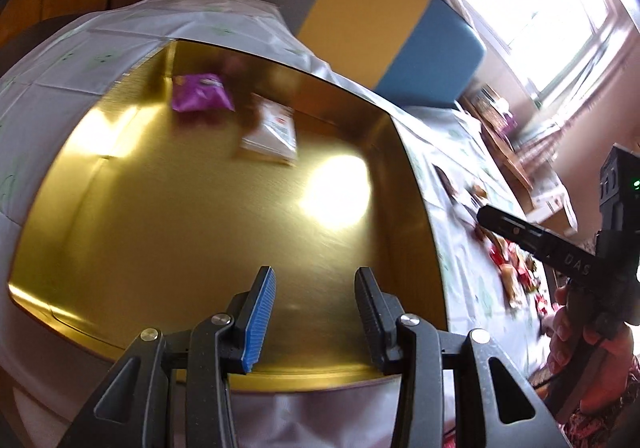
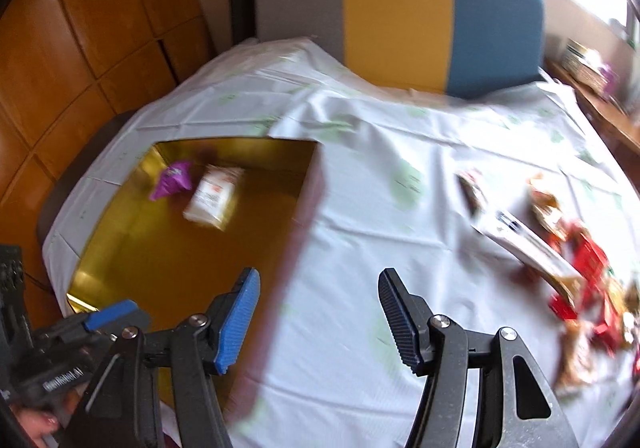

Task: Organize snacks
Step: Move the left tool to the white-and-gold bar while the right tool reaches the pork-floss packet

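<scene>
I read the job as barely begun: the gold box (image 2: 168, 248) on the cloth-covered table (image 2: 360, 176) holds only two items at its far end, a purple packet (image 2: 173, 178) and a white packet (image 2: 214, 198) just beside it. The bulk remains, a loose pile of snacks (image 2: 576, 272) well apart on the table to the right. Left gripper (image 1: 316, 312) hangs over the box's near edge, jaws apart and empty; right gripper (image 2: 316, 322) sits over bare cloth, jaws apart, holding nothing.
</scene>
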`<state>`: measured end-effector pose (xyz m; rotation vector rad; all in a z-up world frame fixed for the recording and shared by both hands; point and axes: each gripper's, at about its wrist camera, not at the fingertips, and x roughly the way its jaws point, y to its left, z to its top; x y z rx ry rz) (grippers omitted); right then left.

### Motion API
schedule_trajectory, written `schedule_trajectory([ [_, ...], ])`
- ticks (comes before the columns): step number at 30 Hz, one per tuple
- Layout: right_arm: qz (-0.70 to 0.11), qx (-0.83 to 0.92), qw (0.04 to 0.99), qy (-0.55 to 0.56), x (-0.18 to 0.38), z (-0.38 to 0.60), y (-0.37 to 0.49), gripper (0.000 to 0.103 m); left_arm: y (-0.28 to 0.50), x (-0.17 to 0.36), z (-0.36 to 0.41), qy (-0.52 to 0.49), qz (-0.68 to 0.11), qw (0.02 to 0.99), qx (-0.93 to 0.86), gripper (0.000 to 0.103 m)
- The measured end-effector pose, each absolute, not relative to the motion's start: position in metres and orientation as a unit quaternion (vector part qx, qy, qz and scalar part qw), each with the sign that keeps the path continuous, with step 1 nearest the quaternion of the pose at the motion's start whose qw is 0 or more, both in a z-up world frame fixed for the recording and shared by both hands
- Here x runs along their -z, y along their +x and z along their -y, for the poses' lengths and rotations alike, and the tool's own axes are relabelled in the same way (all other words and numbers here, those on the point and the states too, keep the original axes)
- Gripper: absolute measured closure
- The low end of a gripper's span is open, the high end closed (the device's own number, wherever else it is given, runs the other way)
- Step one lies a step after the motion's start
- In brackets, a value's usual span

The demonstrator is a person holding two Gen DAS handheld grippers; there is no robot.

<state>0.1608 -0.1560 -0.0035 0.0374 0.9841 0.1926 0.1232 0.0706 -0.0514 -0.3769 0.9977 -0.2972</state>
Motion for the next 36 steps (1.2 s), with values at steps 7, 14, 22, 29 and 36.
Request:
schedule_trajectory([
  [7, -0.508, -0.008, 0.860, 0.051, 0.022, 0.242, 0.131, 0.040, 0.107, 0.049, -0.031, -0.150, -0.481, 0.843, 0.188, 0.061],
  [14, -0.547, 0.087, 0.822, 0.135, 0.044, 0.346, 0.122, 0.040, 0.093, 0.042, 0.004, -0.111, -0.480, 0.842, 0.222, 0.061],
  [22, -0.561, 0.155, 0.794, 0.178, 0.053, 0.429, 0.137, 0.029, 0.085, 0.036, 0.021, -0.091, -0.477, 0.842, 0.235, 0.061],
  [29, -0.589, 0.128, 0.779, 0.171, 0.076, 0.433, 0.156, 0.028, 0.085, 0.033, 0.036, -0.072, -0.479, 0.841, 0.239, 0.061],
  [36, -0.594, 0.107, 0.780, 0.164, 0.090, 0.428, 0.158, 0.042, 0.098, 0.022, 0.059, -0.044, -0.473, 0.844, 0.248, 0.061],
])
